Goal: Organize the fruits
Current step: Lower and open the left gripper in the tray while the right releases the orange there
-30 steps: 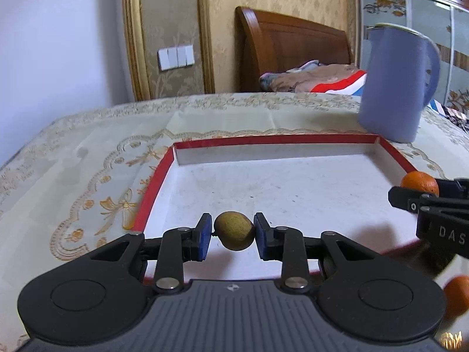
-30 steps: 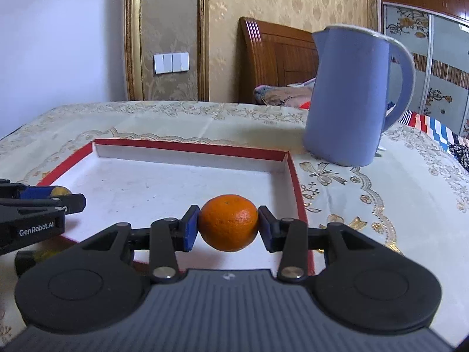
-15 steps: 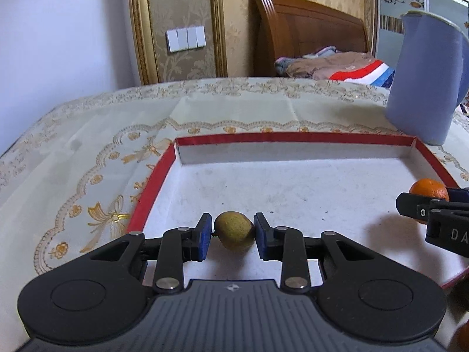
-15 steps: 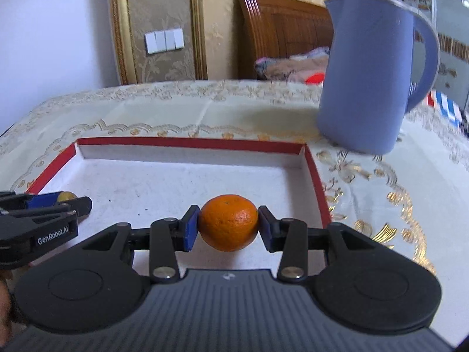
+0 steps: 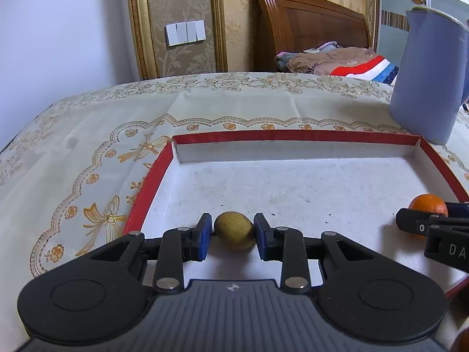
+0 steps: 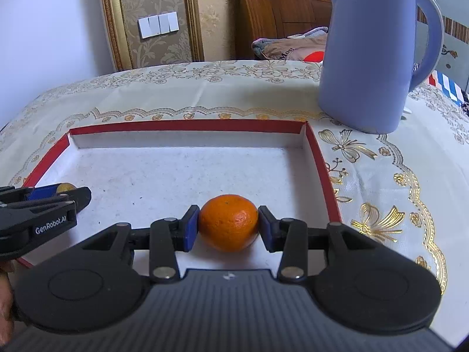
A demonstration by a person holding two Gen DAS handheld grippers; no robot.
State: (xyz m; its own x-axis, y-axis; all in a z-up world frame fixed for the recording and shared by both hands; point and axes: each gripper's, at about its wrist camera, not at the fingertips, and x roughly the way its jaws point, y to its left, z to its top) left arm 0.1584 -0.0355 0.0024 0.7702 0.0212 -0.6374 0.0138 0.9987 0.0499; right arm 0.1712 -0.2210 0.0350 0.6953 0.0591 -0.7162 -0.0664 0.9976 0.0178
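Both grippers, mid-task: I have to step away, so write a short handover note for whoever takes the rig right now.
Left gripper: shut on the small yellow-green fruit, low over the tray's near-left part.
Right gripper: shut on the orange, low over the near-right part.
Tray: red-rimmed, white floor, nothing lying loose in the visible part. The blue kettle stands on the tablecloth beyond the tray's far-right corner.
Done: both fruits picked and carried over the tray.
Left: lower and release each fruit. Another orange shape shows at the left view's bottom-right edge, possibly more fruit.

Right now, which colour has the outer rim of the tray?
Red, with white inside; the tray shows best in the right wrist view.
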